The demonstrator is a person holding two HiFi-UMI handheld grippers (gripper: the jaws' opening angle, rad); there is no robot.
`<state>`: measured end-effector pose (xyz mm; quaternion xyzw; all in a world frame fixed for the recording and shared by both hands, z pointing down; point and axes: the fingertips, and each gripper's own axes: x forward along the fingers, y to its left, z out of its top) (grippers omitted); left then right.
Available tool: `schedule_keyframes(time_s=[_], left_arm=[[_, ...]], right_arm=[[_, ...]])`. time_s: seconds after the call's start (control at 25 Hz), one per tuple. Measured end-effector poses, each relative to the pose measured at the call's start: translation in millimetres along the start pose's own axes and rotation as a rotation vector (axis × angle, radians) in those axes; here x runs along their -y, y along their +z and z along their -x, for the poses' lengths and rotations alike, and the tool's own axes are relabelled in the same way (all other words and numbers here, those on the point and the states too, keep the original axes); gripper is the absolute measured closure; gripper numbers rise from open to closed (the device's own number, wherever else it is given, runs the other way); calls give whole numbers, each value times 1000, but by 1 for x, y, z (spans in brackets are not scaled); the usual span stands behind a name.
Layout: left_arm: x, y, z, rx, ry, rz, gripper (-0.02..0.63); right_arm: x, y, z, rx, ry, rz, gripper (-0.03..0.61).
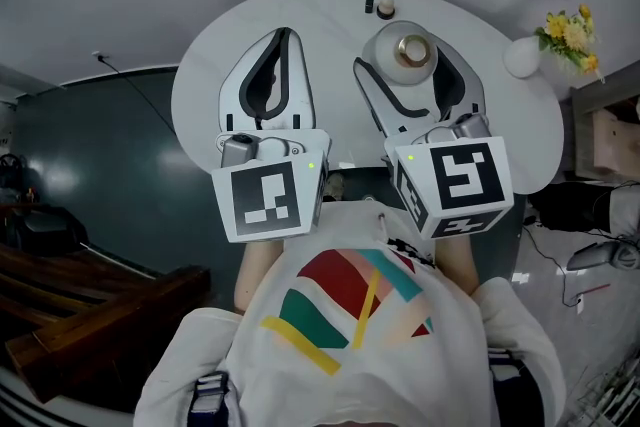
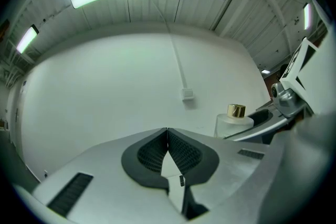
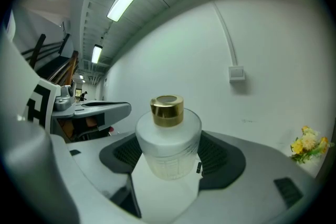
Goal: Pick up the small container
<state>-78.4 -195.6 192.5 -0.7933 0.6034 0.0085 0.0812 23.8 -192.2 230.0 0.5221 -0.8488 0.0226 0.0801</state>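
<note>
The small container [image 1: 411, 53] is a frosted white bottle with a gold cap. It sits between the fingers of my right gripper [image 1: 410, 67] over the white round table [image 1: 200, 85]. In the right gripper view the dark pads [image 3: 219, 153] press both sides of the container [image 3: 168, 139], so my right gripper [image 3: 168, 150] is shut on it. My left gripper [image 1: 285, 35] hovers over the table to the left. In its own view my left gripper [image 2: 167, 131] has its tips touching and holds nothing. The container [image 2: 233, 120] shows at the right of that view.
Two small items [image 1: 378, 5] stand at the table's far edge. A white vase [image 1: 523, 57] with yellow flowers [image 1: 570, 33] sits at the right rim. Wooden planks [image 1: 80, 315] lie on the floor at the lower left. A cable [image 1: 130, 80] runs across the dark floor.
</note>
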Motion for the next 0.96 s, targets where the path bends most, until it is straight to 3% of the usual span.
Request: schedule_keyframes(time_s=[0.96], left_arm=[[-3, -7, -7, -20, -8, 5, 597]], right_arm=[[5, -6, -9, -25, 2, -6, 244]])
